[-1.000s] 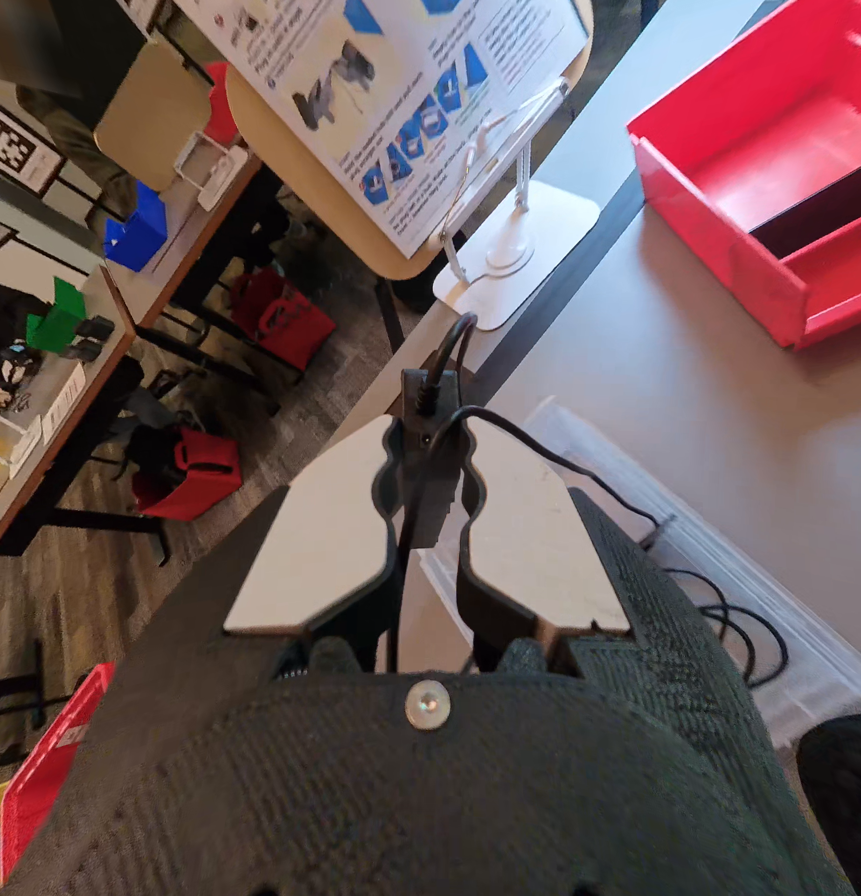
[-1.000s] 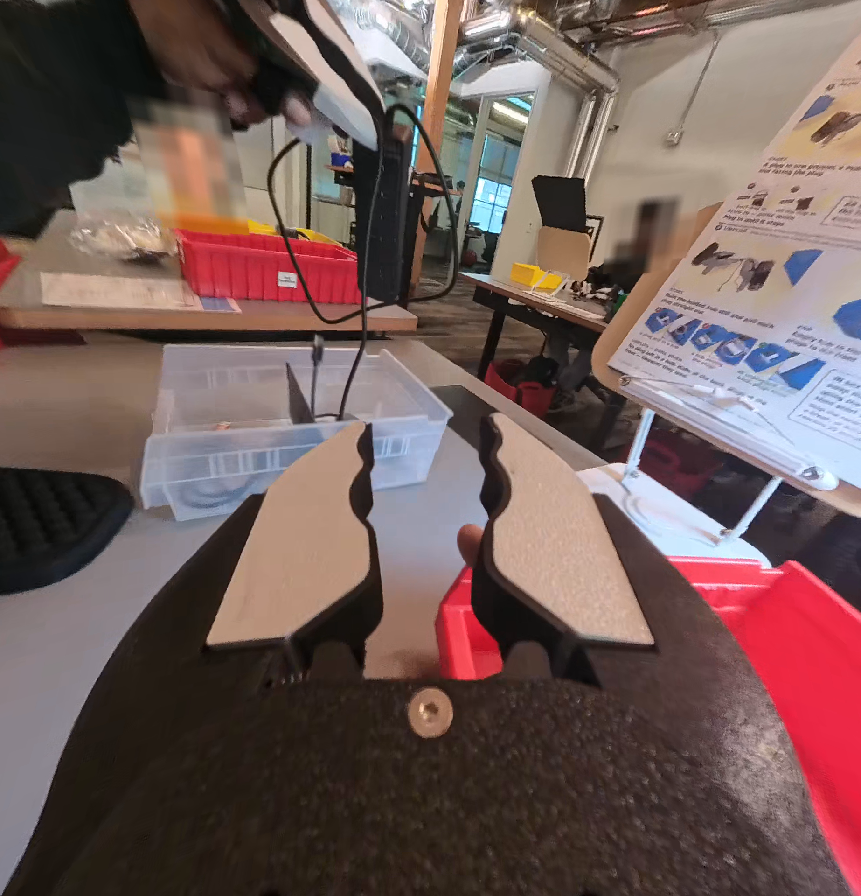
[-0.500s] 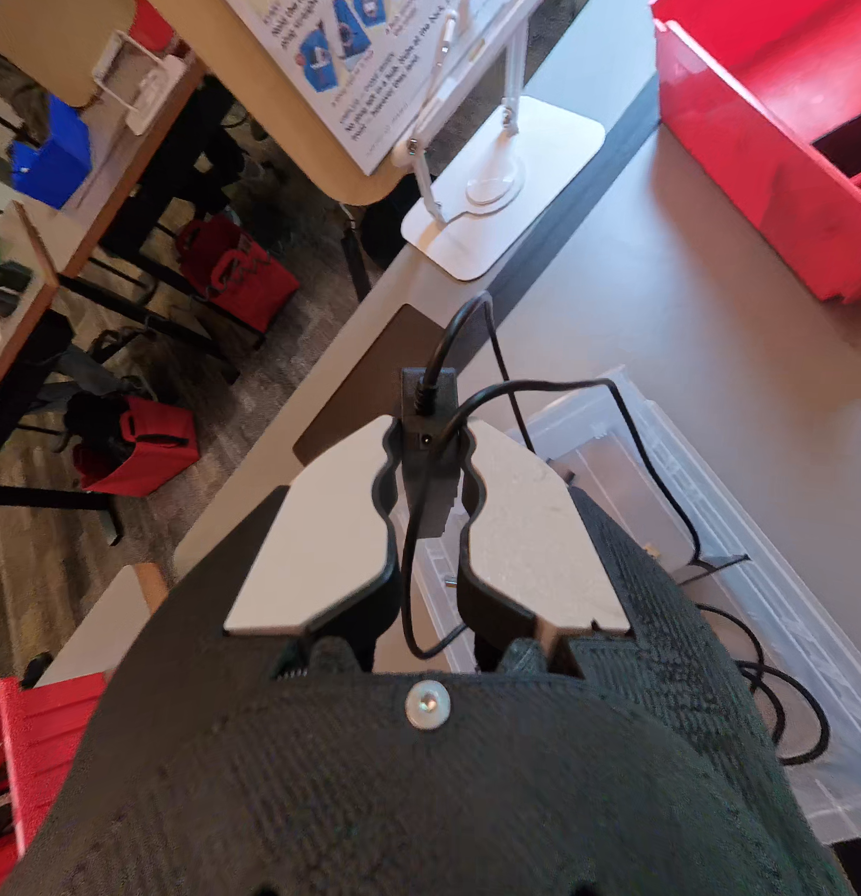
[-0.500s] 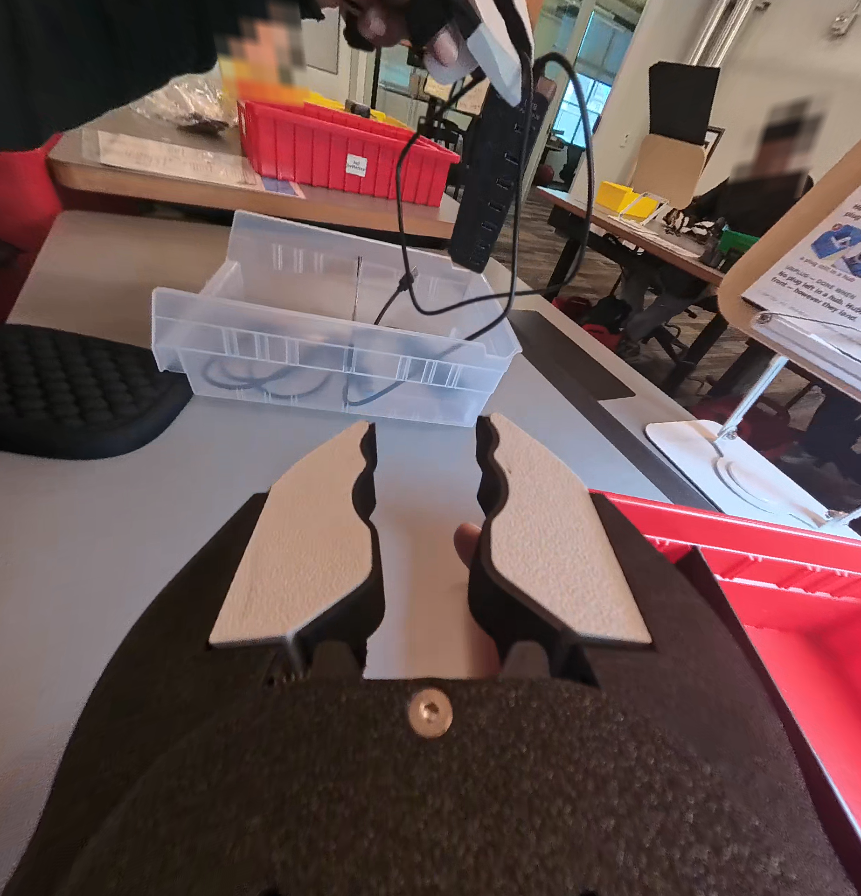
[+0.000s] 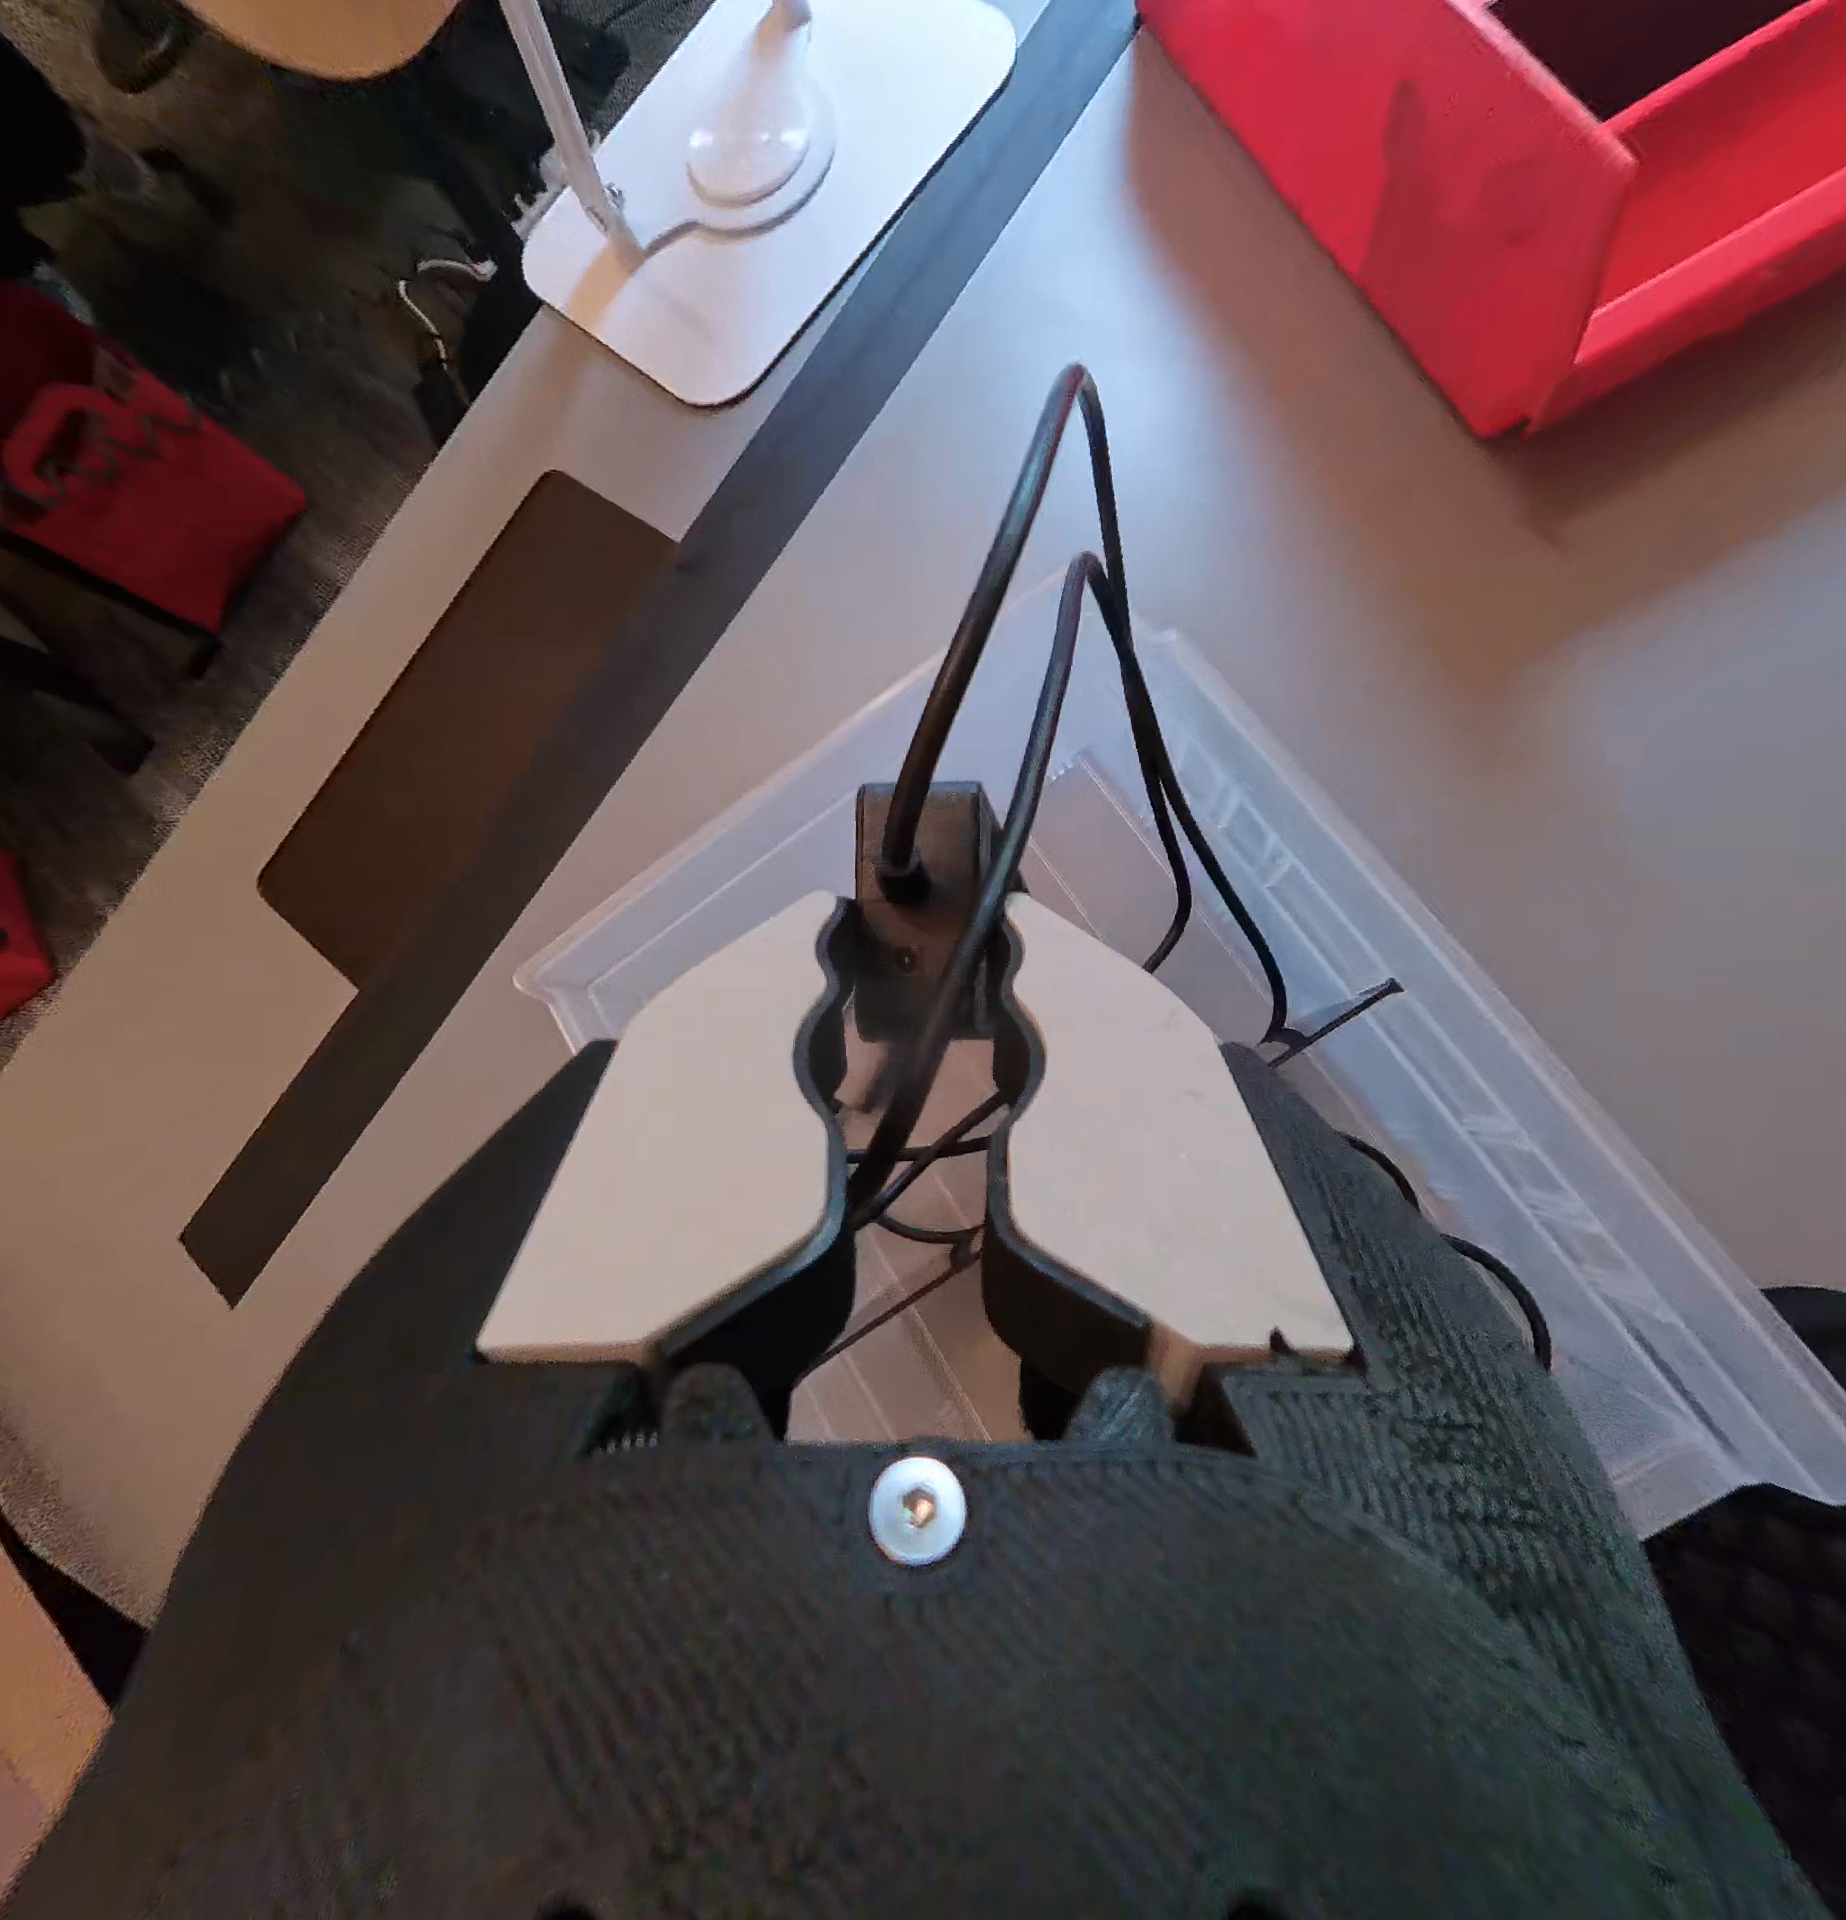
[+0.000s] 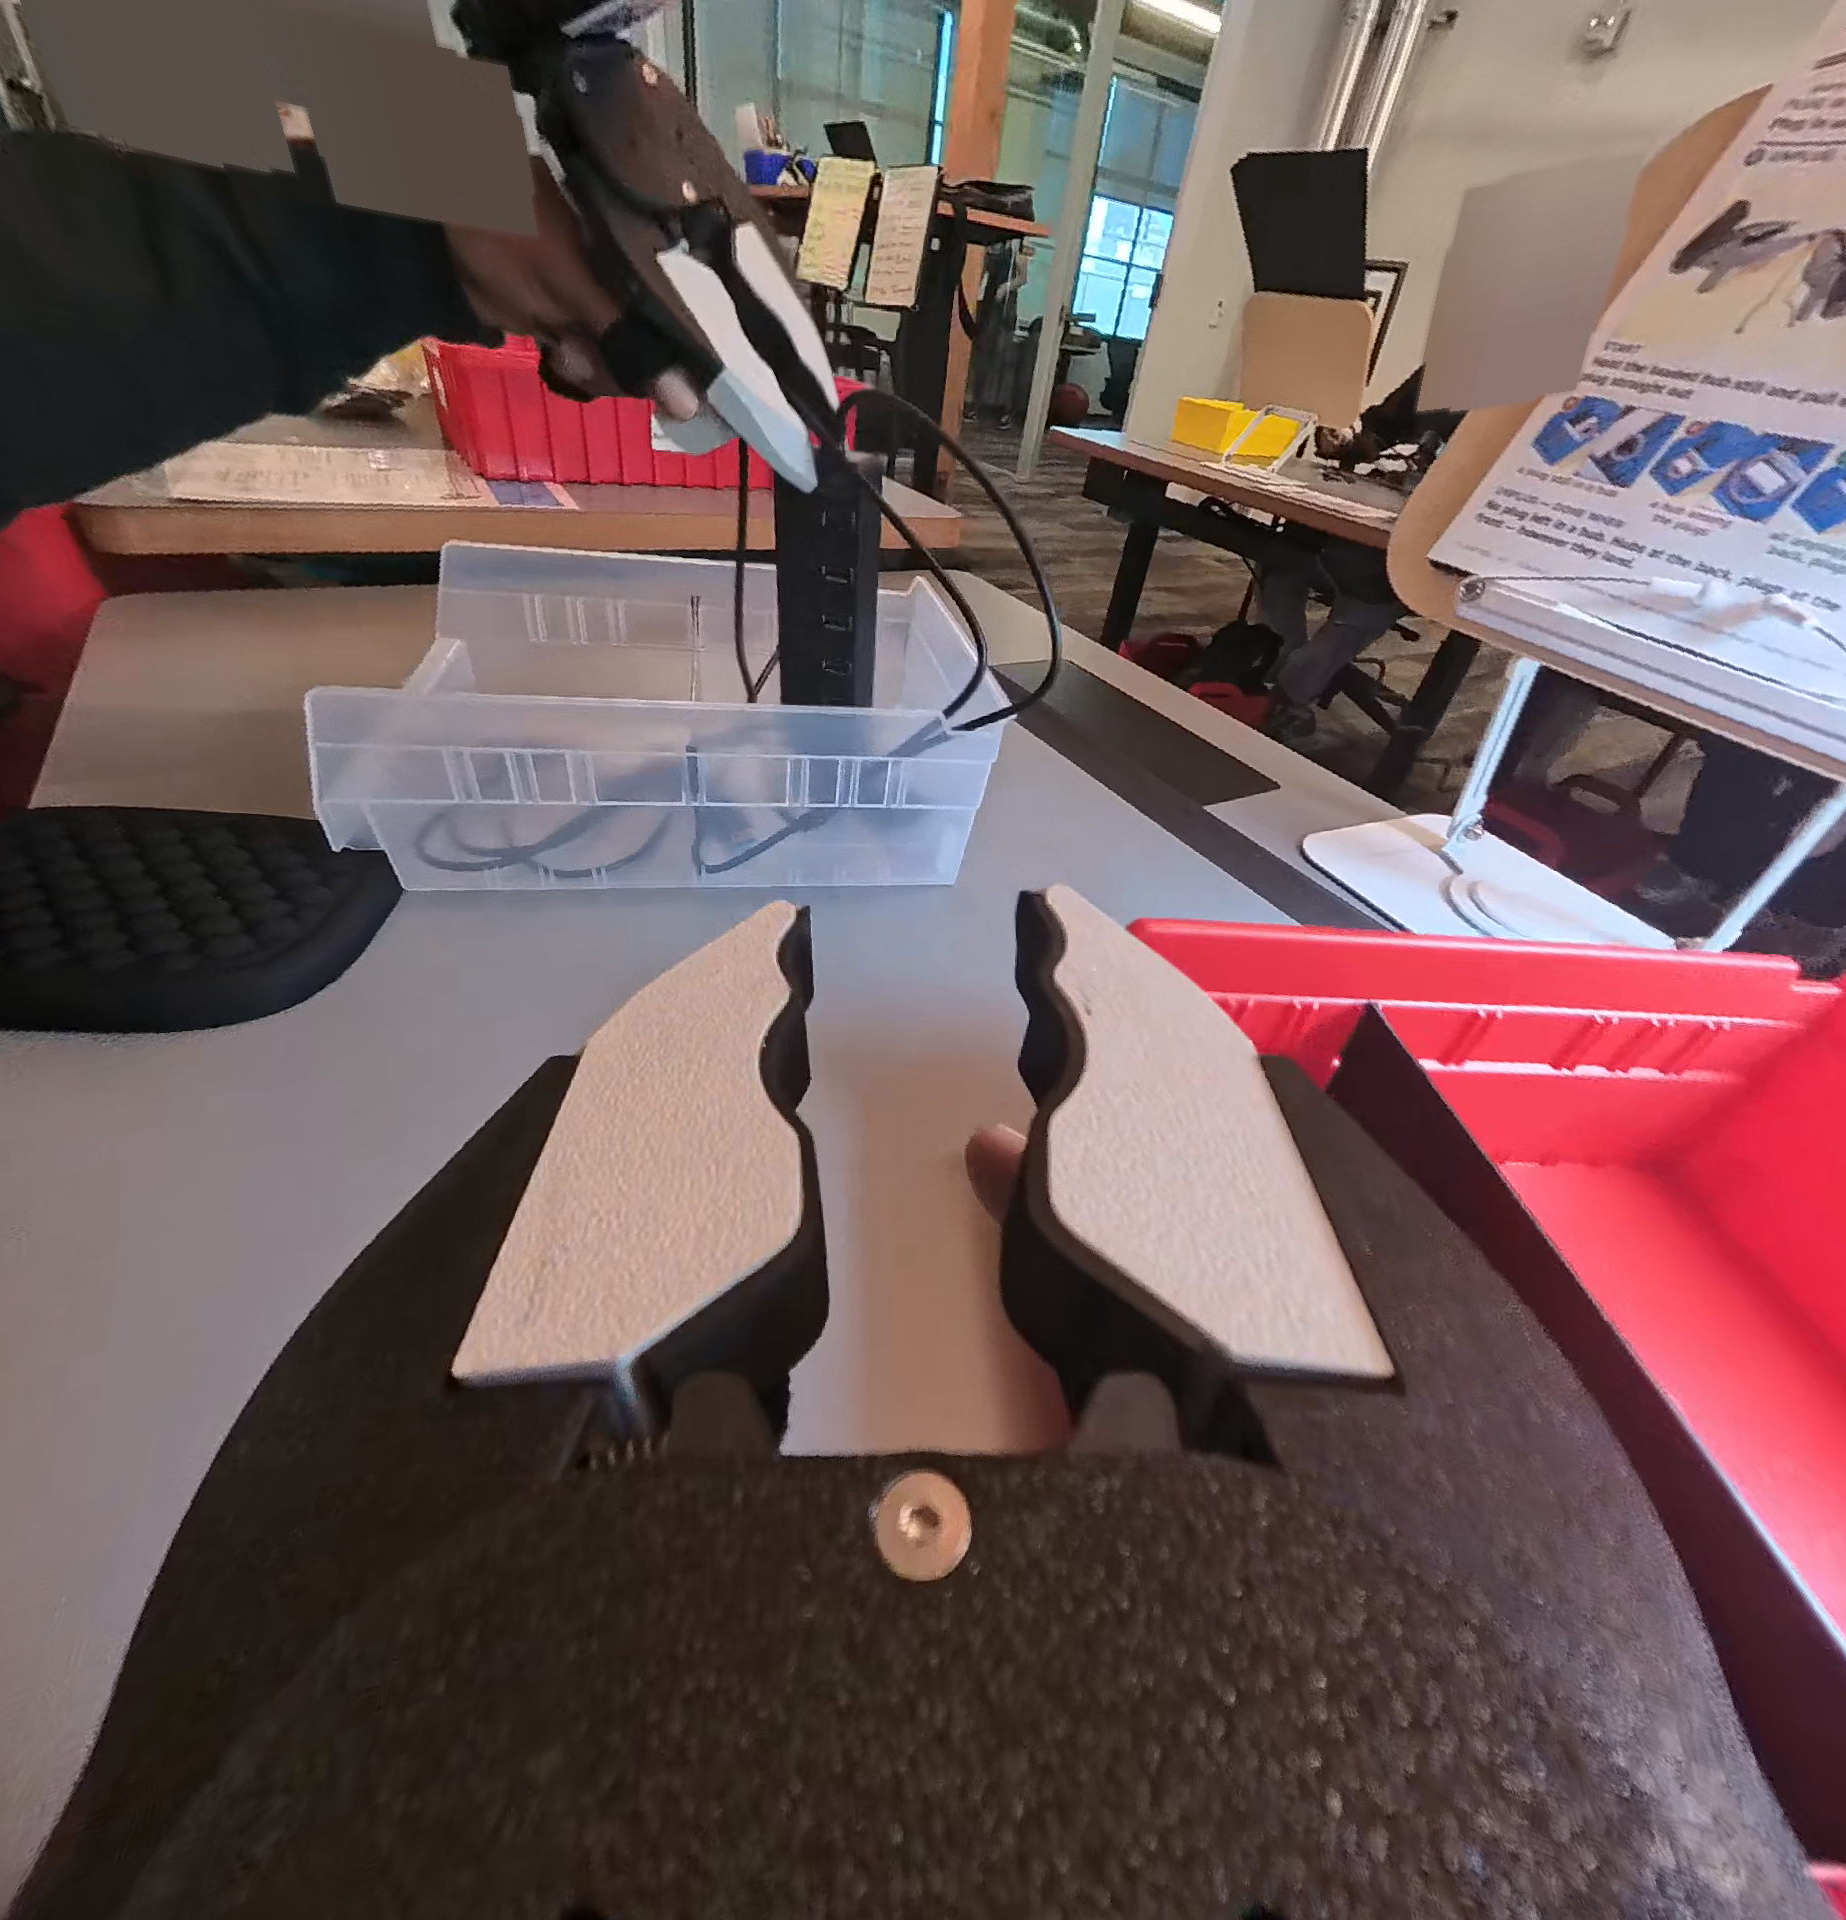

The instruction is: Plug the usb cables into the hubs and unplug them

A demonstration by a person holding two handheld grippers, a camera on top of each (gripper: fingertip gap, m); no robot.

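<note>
Now the left gripper (image 5: 919,966) has its jaws clamped on the black hub (image 6: 825,592), held upright over the clear bin (image 6: 649,790), its cable (image 6: 1002,582) trailing into that bin. Right gripper (image 6: 914,997), jaws wide and empty, waits near the bin; next it likely must pinch a plug.

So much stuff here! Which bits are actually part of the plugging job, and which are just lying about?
Part of the job:
- black hub, held by the left tongs
- black cables
- clear bin
- right tongs, open and empty

Lying about:
- red bin
- instruction board
- black mat
</note>
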